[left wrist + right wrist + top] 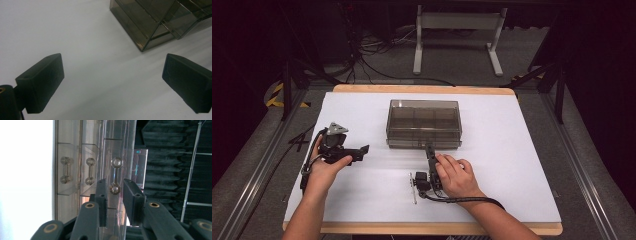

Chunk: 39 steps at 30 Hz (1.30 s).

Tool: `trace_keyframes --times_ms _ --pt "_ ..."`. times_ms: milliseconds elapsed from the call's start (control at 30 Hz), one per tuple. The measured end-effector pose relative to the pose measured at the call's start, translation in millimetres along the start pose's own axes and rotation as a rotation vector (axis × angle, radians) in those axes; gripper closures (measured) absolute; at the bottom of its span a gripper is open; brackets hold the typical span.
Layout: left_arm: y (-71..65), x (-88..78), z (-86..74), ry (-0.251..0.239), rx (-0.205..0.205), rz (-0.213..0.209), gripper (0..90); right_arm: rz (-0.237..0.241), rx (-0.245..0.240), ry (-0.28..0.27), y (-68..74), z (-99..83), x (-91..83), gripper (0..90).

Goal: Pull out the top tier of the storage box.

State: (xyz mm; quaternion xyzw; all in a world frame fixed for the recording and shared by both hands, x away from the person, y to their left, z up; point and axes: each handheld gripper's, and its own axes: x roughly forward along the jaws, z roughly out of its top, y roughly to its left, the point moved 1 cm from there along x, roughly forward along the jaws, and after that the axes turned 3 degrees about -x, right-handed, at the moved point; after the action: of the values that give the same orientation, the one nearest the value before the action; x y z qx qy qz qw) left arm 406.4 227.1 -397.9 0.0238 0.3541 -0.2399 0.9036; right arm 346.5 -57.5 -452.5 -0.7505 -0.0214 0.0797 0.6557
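- The smoky clear plastic organiser box stands on the white surface, toward its far middle, lid down.
- The right tongs lie level at the box's near front edge, held by the right hand.
- In the right gripper view the right tongs stand a narrow way open, one jaw either side of the box's front latch; a thin gap shows on each side, so the pads are not pressing on it.
- The left tongs hover over bare surface, well left of the box, in the left hand.
- In the left gripper view the left tongs gape wide with nothing between them; the box corner lies beyond.
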Motion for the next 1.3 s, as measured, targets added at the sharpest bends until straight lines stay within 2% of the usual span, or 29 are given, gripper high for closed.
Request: trace_keyframes --times_ms 133,233,400,667,800,833,900,1067,1300 --pt "0.3 0.2 0.1 0.000 0.003 0.000 4.6 -0.006 0.001 -0.012 2.8 -2.0 -1.8 69.3" --pt "0.2 0.4 -0.1 0.008 0.002 -0.003 4.6 -0.017 0.015 -0.039 3.4 -5.0 -4.6 62.8" --pt "0.1 0.6 -0.1 0.009 0.003 -0.004 4.6 0.008 0.090 -0.097 2.7 -14.2 -9.0 57.7" --pt "-0.6 1.6 -0.3 0.005 0.000 -0.001 4.6 0.032 0.181 -0.114 -1.9 -34.2 -13.0 54.3" --pt "-0.5 2.4 0.0 0.010 -0.001 -0.001 4.6 0.065 0.259 -0.138 -4.8 -46.4 -15.2 53.7" --pt "-0.6 2.8 0.0 0.011 -0.002 -0.001 4.6 0.061 0.262 -0.139 -5.8 -48.0 -16.6 53.5" --pt "-1.2 3.5 0.5 0.014 0.001 -0.003 4.6 0.083 0.296 -0.147 -8.1 -50.7 -18.7 52.7" --pt "-2.6 3.4 2.3 0.009 0.004 -0.006 4.6 0.109 0.342 -0.168 -11.1 -56.1 -21.5 52.0" --pt "-1.8 5.1 5.4 0.013 0.010 -0.018 4.5 0.196 0.467 -0.212 -20.9 -73.4 -25.3 50.9"
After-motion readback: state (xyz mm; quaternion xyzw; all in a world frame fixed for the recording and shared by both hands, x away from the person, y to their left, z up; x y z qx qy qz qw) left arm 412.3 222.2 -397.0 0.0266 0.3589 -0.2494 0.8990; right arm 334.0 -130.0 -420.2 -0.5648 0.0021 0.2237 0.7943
